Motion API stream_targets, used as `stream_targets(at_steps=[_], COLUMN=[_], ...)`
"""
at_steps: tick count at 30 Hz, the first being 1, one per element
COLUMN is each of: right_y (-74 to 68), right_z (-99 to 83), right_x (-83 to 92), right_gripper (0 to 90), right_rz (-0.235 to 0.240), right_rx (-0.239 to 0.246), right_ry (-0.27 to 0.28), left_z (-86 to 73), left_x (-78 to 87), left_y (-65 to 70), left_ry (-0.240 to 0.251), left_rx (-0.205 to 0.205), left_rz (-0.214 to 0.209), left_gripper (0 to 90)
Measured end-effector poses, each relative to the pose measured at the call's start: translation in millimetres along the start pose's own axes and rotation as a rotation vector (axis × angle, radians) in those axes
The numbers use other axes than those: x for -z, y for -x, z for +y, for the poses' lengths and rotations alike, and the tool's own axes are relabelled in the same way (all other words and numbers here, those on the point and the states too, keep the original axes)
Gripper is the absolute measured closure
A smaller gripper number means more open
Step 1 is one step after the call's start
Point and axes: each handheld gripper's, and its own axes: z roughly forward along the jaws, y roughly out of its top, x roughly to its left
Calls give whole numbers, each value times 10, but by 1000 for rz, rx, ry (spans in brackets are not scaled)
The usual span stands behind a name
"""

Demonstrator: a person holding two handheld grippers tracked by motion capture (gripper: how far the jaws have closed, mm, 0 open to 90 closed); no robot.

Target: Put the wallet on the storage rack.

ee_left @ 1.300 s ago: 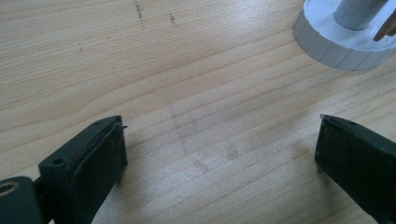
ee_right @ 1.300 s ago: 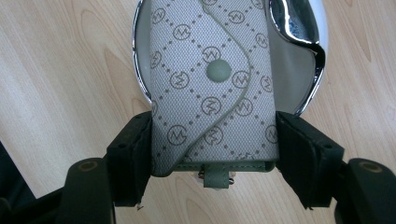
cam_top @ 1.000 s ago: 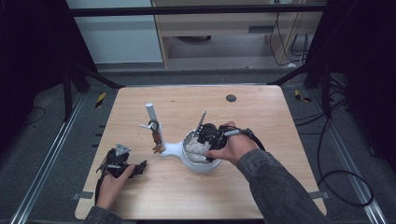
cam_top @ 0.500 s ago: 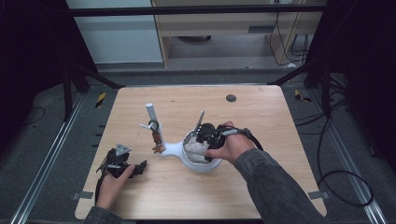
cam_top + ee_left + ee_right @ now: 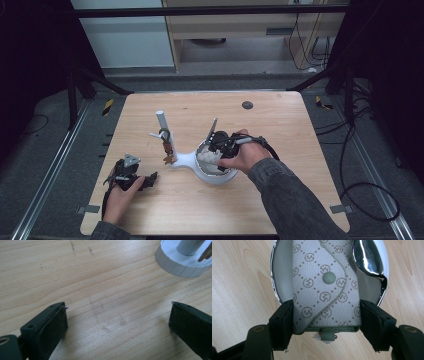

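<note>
A pale wooden counter (image 5: 280,200) stands on a dark floor. Near its middle, a white stand (image 5: 186,160) with an upright post joins a round dish (image 5: 282,272). The right claw (image 5: 325,320) grips a grey patterned pouch (image 5: 324,287) lying in the dish. Near the counter's front left corner, the left claw (image 5: 117,325) rests wide open, holding nothing.
</note>
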Motion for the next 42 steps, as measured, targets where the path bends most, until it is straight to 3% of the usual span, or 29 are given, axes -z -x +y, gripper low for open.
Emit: stream_targets(at_steps=[21,25,33,42], right_y=[8,9,16,41], right_z=[67,45,-49,-90], right_x=[-117,-97,46,106], right_gripper=[310,227,300,319], right_rz=[-7,18,11,17], right_rx=[-12,-53,-77,-87], right_ry=[-15,29,86,105], left_z=[1,0,1,1], left_x=[1,0,0,0], left_y=[1,2,4,4], left_ry=[-2,-2,-2,-1], left_rx=[-5,-6,-6,-6], left_rz=[-2,-3,-3,-4], left_gripper=[12,12,12,11])
